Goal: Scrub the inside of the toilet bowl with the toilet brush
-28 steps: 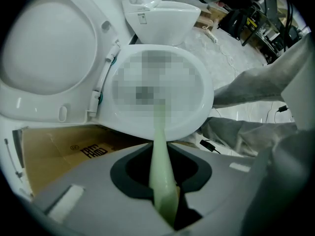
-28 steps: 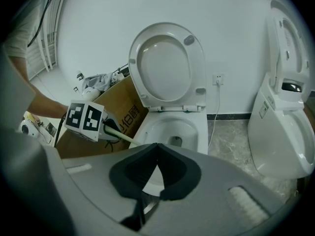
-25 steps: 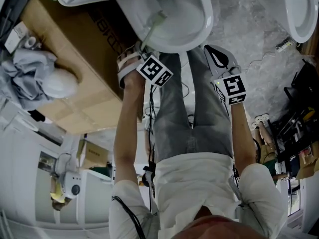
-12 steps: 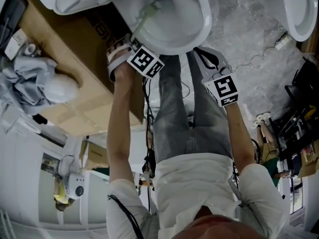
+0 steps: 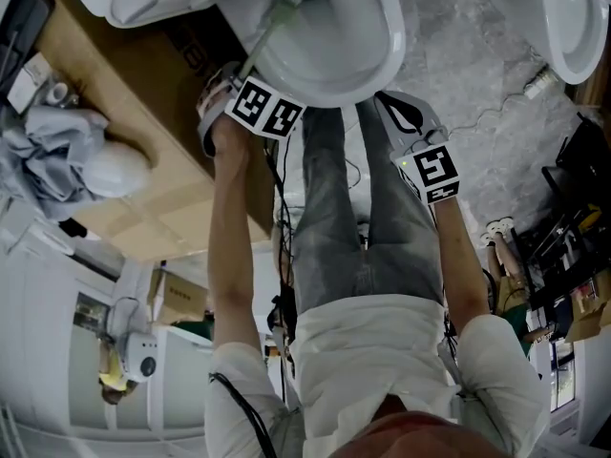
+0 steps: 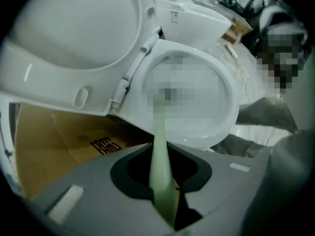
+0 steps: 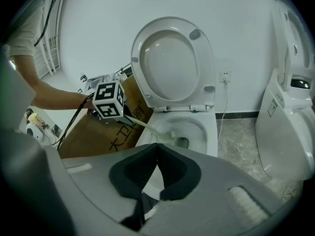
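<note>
The white toilet bowl [image 5: 329,51] stands at the top of the head view, its lid [image 7: 172,63] raised against the wall. My left gripper [image 5: 250,74] is at the bowl's near left rim, shut on the pale green toilet brush handle [image 6: 161,151]. The handle [image 5: 267,31] slants into the bowl, and the brush head [image 7: 165,137] lies low inside near the drain. A mosaic patch covers the bowl's inside in the left gripper view. My right gripper [image 7: 156,149] hangs back in front of the bowl [image 7: 183,128], shut on nothing.
A large cardboard box [image 5: 143,151] lies close against the toilet's left side. A second toilet [image 7: 290,122] stands to the right, with a wall socket [image 7: 225,76] and a cable between them. The person's legs [image 5: 368,218] are in front of the bowl. Clutter sits at far left [image 5: 57,141].
The left gripper has moved up and to the left along the rim. The brush head has slid deeper toward the back of the bowl. The right gripper has barely shifted.
</note>
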A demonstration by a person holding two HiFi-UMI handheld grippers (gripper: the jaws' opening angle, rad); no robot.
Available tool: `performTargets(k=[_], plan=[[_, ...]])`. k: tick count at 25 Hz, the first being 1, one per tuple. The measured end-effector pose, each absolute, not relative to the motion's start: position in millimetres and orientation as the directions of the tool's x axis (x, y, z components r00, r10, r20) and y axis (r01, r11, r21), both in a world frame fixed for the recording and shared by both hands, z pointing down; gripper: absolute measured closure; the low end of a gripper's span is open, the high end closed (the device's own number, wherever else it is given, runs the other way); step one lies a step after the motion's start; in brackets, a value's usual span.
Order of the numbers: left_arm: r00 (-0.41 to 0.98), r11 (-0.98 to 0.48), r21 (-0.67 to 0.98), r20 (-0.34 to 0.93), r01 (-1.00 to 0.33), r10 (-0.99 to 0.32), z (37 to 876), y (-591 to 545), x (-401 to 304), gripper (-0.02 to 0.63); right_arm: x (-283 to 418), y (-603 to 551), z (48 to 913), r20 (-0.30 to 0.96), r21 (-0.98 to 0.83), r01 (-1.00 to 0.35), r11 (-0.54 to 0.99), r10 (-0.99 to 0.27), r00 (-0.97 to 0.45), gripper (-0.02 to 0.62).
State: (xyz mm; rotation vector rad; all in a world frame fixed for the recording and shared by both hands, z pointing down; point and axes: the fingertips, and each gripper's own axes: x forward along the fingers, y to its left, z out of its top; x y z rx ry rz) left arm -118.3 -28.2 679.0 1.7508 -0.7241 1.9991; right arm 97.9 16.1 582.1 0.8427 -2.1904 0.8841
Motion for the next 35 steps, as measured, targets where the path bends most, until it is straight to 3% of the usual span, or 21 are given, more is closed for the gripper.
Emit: performTargets(k=[6,16,35], plan=[[-0.025,-0.525,-0.025,1.000,-0.851,-0.008,669.2,-35.5,-117.6,0.506,94.2,15.1,581.4,0.729,-0.362,-0.726,0.585,-0.307,-0.611,0.591],[0.033,-0.202,0.041,0.999,-0.979,0.040,675.2,-30.8,-120.0,0.506,95.5,11.0,582.9,0.735,-0.364,-0.707,0.607,-0.279,-0.618,0.591],[0.160,-0.099,0.159,0.987,-0.982,-0.001,675.4,-48.3,-53.4,0.506,102.2,7.3,584.2,0.737,-0.373,-0.714,0.593,-0.278,-0.616,0.591]])
